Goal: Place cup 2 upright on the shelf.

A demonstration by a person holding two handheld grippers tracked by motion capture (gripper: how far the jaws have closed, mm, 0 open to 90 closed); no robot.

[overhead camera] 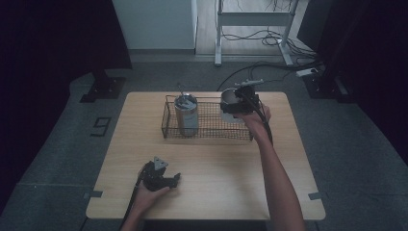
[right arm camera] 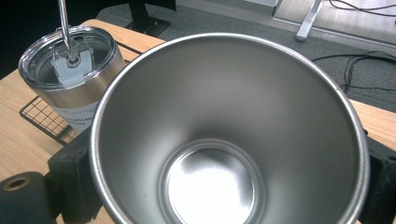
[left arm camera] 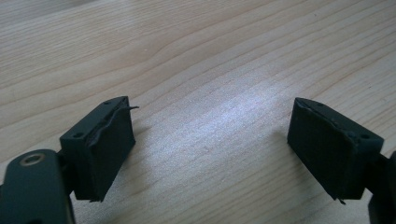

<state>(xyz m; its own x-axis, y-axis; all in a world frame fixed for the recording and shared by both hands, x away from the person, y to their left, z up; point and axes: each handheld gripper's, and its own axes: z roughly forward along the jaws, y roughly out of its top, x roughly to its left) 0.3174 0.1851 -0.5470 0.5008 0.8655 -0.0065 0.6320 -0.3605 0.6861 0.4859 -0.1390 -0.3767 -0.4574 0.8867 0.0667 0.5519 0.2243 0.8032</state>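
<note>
A black wire basket (overhead camera: 211,136) stands at the back middle of the wooden table (overhead camera: 216,168). In its left end a lidded steel tumbler (overhead camera: 186,114) with a metal straw stands upright. My right gripper (overhead camera: 239,103) is shut on an open steel cup (overhead camera: 228,103), held upright at the basket's right end. In the right gripper view, the cup (right arm camera: 224,116) sits between the jaws of the gripper (right arm camera: 224,177), and the tumbler (right arm camera: 70,70) and its straw (right arm camera: 63,23) stand behind it. My left gripper (overhead camera: 175,180) rests open near the front left, with bare wood between its jaws (left arm camera: 210,140).
The basket's middle holds nothing I can see. Beyond the table's far edge lie floor cables (overhead camera: 269,38), white desk legs (overhead camera: 219,33) and a black stand base (overhead camera: 103,89). Wide bare tabletop (left arm camera: 187,56) surrounds the left gripper.
</note>
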